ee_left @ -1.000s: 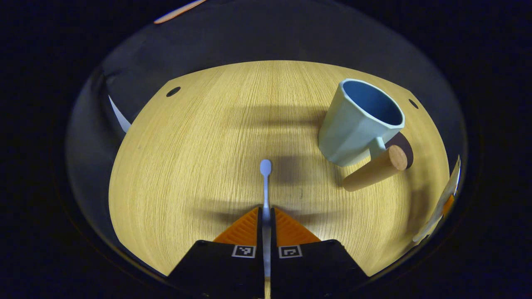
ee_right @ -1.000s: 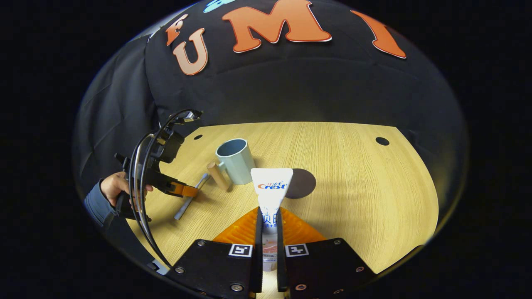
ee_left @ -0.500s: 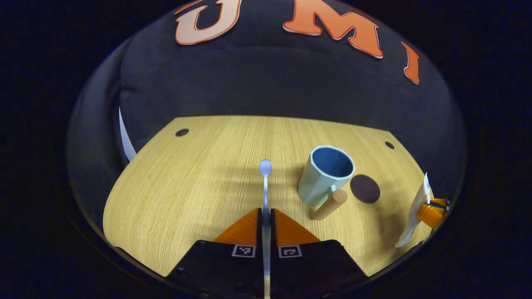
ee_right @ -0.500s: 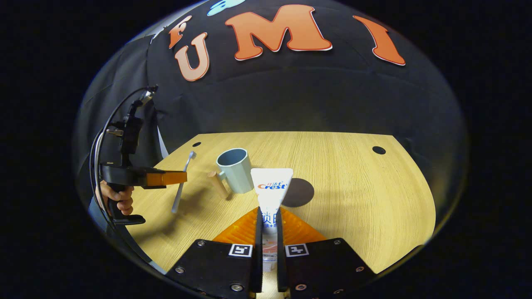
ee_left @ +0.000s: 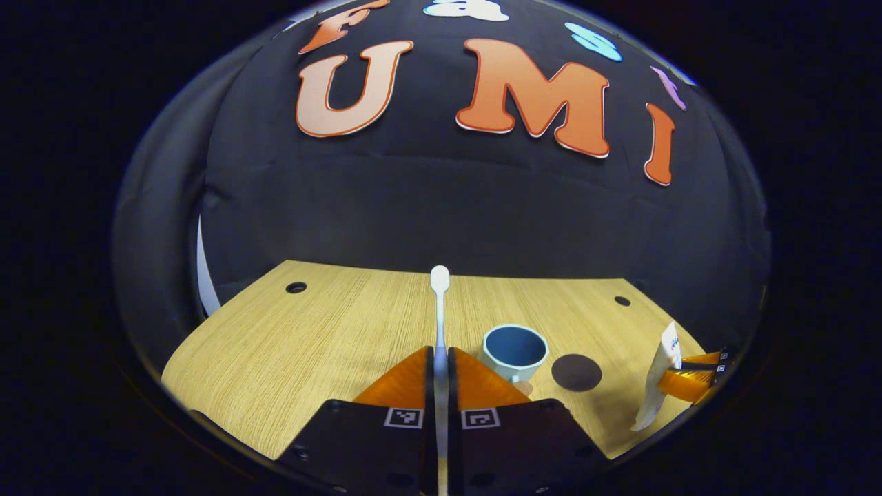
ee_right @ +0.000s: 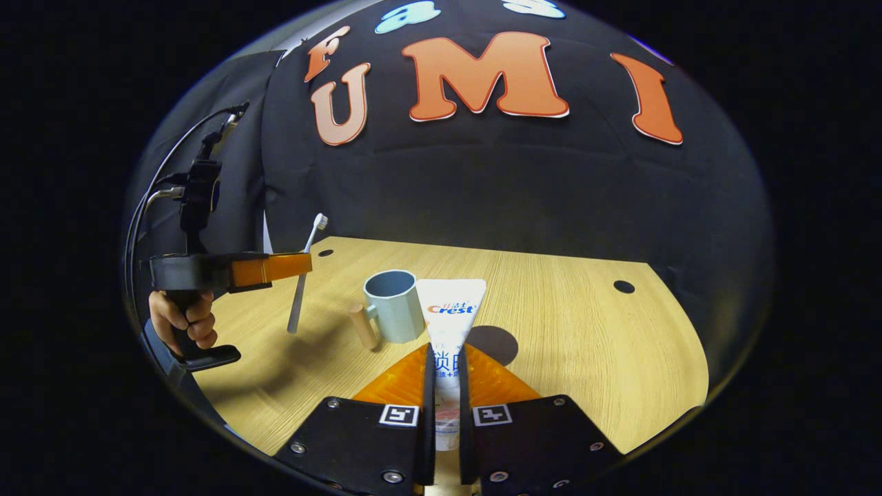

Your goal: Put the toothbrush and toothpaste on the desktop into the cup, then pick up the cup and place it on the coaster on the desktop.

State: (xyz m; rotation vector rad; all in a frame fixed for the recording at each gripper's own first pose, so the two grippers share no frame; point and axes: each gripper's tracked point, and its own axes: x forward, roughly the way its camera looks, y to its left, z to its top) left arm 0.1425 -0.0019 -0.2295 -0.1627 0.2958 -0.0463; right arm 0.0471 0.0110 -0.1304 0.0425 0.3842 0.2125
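Observation:
My left gripper (ee_left: 441, 353) is shut on a pale blue toothbrush (ee_left: 439, 303), held in the air with its head pointing away. In the right gripper view that left gripper (ee_right: 303, 262) holds the toothbrush (ee_right: 304, 265) nearly upright above the desktop, left of the cup. My right gripper (ee_right: 444, 351) is shut on a white toothpaste tube (ee_right: 449, 318), lifted off the table. The light blue cup (ee_right: 393, 314) with a wooden handle (ee_right: 363, 326) stands upright and empty; it is also in the left gripper view (ee_left: 514, 352). A dark round coaster (ee_left: 576, 372) lies right of the cup, partly hidden behind the tube (ee_right: 497, 343).
The wooden desktop (ee_right: 586, 344) has small round holes near its back corners (ee_right: 623, 286). A hand (ee_right: 180, 320) grips the left gripper's handle at the table's left side. The right gripper with the tube appears at the right edge of the left gripper view (ee_left: 679, 379).
Both grippers have risen with their loads. The left gripper lifted the toothbrush from near the desktop and tipped it upright; the cup now sits lower and smaller in its view.

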